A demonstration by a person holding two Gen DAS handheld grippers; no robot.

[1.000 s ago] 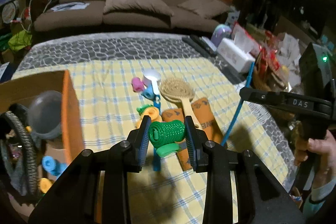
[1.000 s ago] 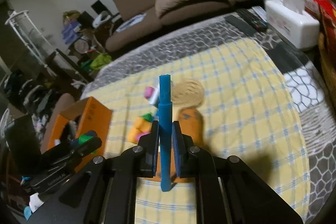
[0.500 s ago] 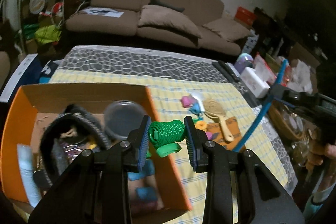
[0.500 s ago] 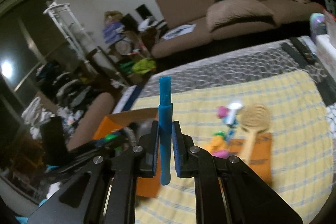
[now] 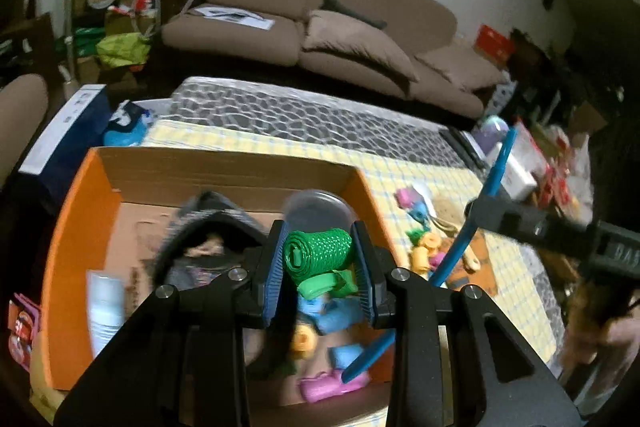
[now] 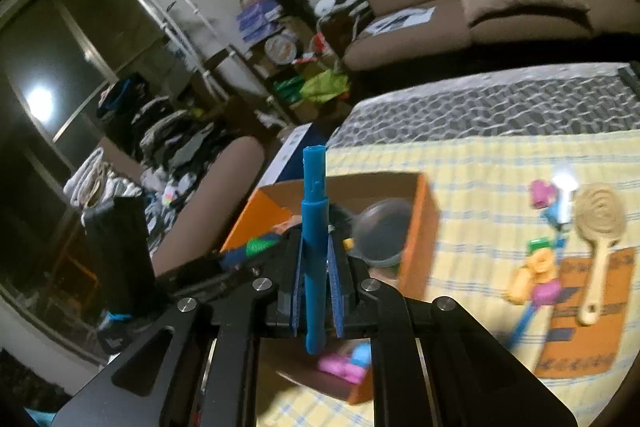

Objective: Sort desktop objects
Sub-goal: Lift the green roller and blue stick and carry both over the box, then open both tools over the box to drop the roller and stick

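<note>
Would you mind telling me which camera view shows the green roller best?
The left wrist view: the green roller sits large and sharp between the left hand-held gripper's fingers, above the orange box. In the right wrist view it is only a small, blurred green patch beside the blue stick.

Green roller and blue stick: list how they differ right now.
The green roller is short, fat and mesh-textured; the blue stick is long, thin and smooth. The roller lies crosswise in the left claw; the stick runs lengthwise through the right claw, poking out beyond both ends. Both are clamped, over the orange box.
</note>
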